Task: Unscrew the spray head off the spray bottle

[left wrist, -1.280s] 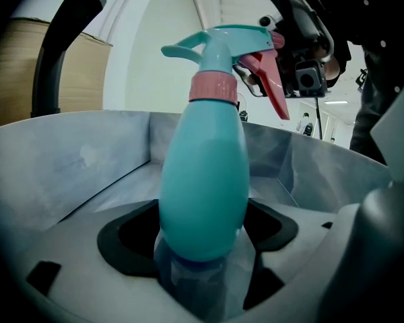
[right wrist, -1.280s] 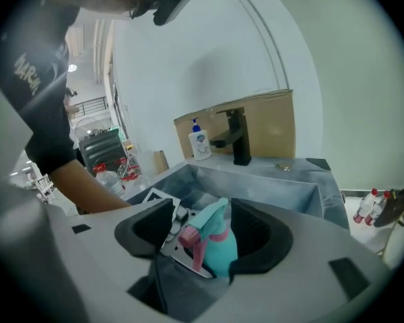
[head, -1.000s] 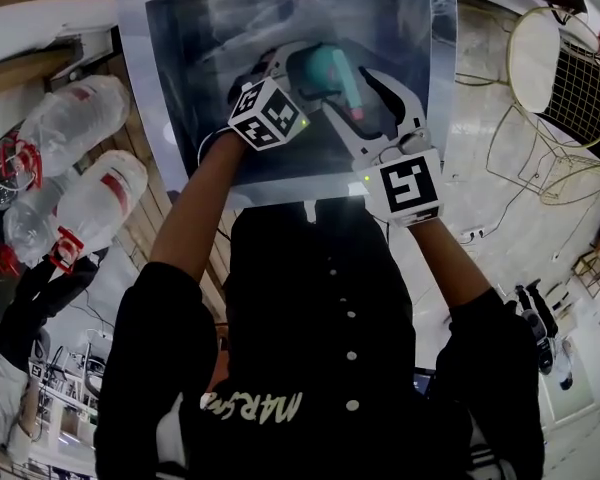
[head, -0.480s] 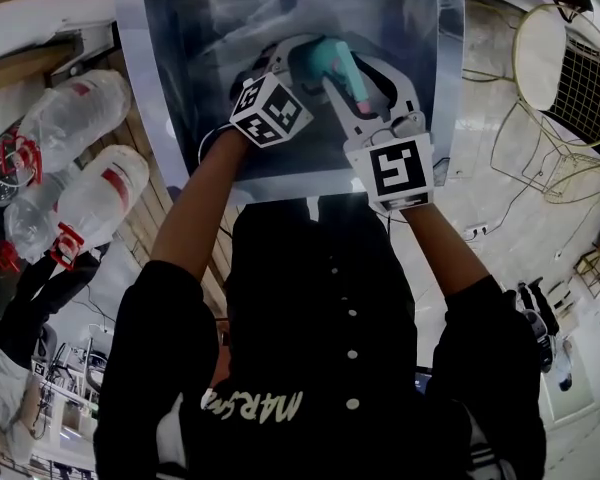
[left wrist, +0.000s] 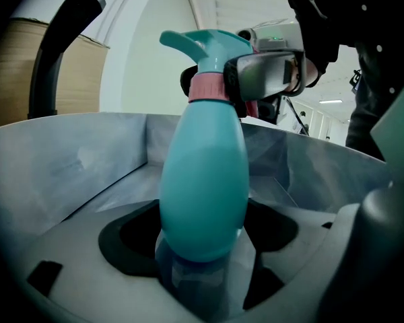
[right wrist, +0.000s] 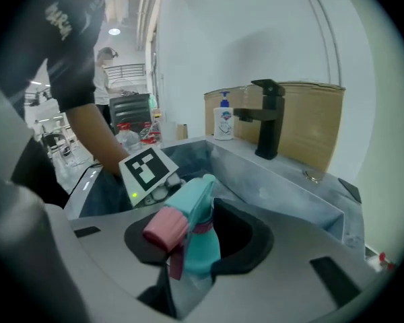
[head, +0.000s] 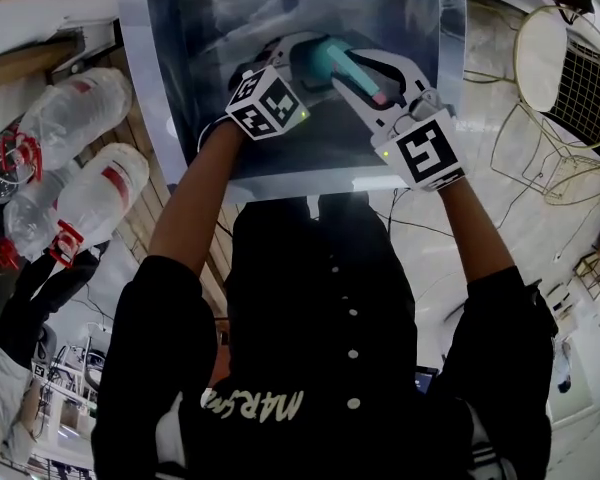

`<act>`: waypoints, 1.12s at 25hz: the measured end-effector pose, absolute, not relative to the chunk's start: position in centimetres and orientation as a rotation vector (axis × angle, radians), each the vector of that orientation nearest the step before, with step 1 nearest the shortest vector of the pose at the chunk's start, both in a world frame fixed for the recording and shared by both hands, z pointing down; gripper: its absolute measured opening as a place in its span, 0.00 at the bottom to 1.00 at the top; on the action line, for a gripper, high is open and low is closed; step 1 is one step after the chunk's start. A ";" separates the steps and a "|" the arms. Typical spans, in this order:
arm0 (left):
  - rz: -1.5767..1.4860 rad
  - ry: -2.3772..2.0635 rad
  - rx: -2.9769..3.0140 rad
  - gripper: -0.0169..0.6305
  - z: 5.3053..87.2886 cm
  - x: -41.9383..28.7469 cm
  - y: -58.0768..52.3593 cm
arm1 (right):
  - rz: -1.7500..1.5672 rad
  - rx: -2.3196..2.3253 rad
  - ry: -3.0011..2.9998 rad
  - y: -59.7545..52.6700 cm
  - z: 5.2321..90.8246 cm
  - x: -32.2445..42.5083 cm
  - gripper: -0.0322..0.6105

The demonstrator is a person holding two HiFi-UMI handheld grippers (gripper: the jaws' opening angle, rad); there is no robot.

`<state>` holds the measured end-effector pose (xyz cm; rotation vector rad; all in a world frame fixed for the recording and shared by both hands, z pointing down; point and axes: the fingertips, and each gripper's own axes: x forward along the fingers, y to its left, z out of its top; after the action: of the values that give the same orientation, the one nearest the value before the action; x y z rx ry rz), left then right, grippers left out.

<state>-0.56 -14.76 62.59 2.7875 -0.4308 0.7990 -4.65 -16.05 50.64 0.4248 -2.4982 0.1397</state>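
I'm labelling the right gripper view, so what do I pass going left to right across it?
Arm → spray bottle → soap bottle → faucet.

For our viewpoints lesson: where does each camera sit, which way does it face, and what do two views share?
Head view: on the head, looking steeply down into the sink; shows torso, forearms, left gripper, right gripper, spray bottle.
Left gripper view: along its jaws, clamped on the bottle's body; dark shirt shows.
Right gripper view: along its jaws, closing round the spray head; left forearm shows.
Shared: each gripper view shows the other gripper.
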 end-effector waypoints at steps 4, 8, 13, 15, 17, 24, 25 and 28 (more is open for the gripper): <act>0.810 -0.267 2.834 0.63 62.4 -0.4 -13.7 | 0.043 0.044 -2.527 -14.5 50.5 -4.6 0.27; 0.805 -0.078 2.889 0.62 62.3 -0.3 -11.8 | -0.065 -0.316 -2.511 -12.3 50.4 -4.6 0.27; 0.791 -0.064 2.897 0.63 62.2 -0.5 -11.6 | -0.077 -0.436 -2.499 -12.0 50.3 -4.8 0.28; 0.790 -0.073 2.899 0.63 62.2 -0.5 -11.6 | -0.071 -0.416 -2.495 -12.1 50.3 -4.9 0.28; 0.791 -0.076 2.898 0.63 62.2 -0.4 -11.7 | -0.071 -0.372 -2.476 -12.3 50.7 -4.4 0.28; 0.791 -0.099 2.896 0.63 62.4 -0.4 -11.8 | 0.087 0.028 -2.412 -14.4 48.9 1.3 0.42; 0.792 -0.101 2.894 0.63 62.4 -0.4 -11.8 | 0.090 0.100 -2.405 -14.3 48.3 2.3 0.42; 0.796 -0.101 2.889 0.63 62.2 -0.2 -11.8 | 0.098 0.331 -2.412 -12.9 46.8 3.7 0.40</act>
<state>-0.17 -11.75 62.21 2.8887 -0.1014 0.7956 3.65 -12.87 46.83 0.3306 -2.4122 0.0983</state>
